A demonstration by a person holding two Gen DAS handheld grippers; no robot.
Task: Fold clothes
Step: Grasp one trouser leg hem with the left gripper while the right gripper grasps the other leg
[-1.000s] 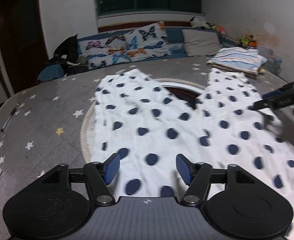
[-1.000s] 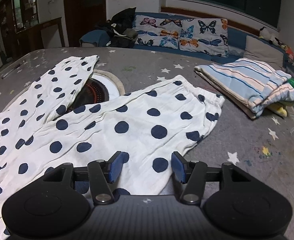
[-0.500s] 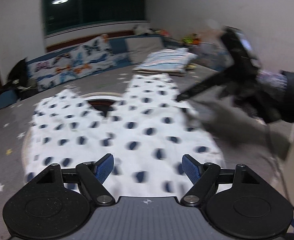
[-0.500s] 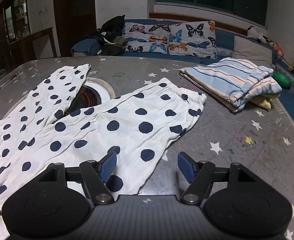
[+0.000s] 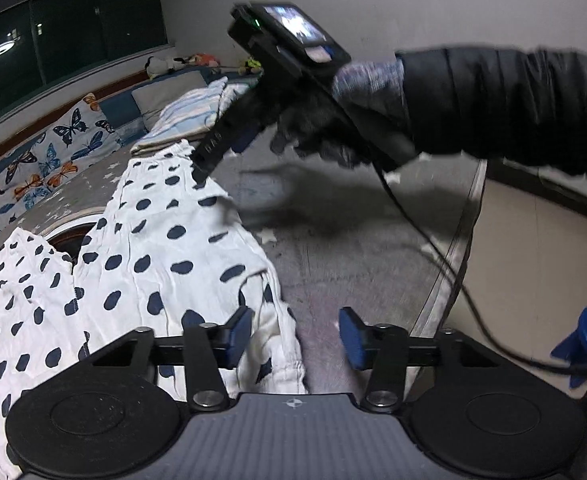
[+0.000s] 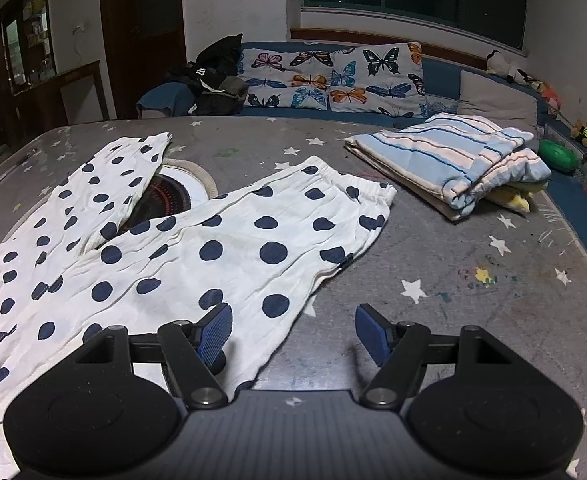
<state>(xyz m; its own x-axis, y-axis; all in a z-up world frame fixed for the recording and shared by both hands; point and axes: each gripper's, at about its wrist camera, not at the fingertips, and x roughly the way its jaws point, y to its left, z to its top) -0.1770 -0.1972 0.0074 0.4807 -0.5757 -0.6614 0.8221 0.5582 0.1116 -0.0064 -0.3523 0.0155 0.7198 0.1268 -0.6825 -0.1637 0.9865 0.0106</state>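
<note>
Left wrist view: left gripper (image 5: pixel 295 336), jaws closing, pads not yet pressing, over the waistband edge of the dotted trousers (image 5: pixel 141 248) spread flat on the grey starred bench (image 5: pixel 353 248). Right gripper (image 6: pixel 289 334), jaws spread, empty, at the trouser-leg edge. Folded striped cloth (image 6: pixel 449 160) beyond.

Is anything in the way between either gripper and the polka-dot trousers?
Nothing visible. The left gripper, its jaws closing, already straddles the edge of the trousers near the waistband. The right gripper is open over the edge of one leg, with only bare table beside it.
</note>
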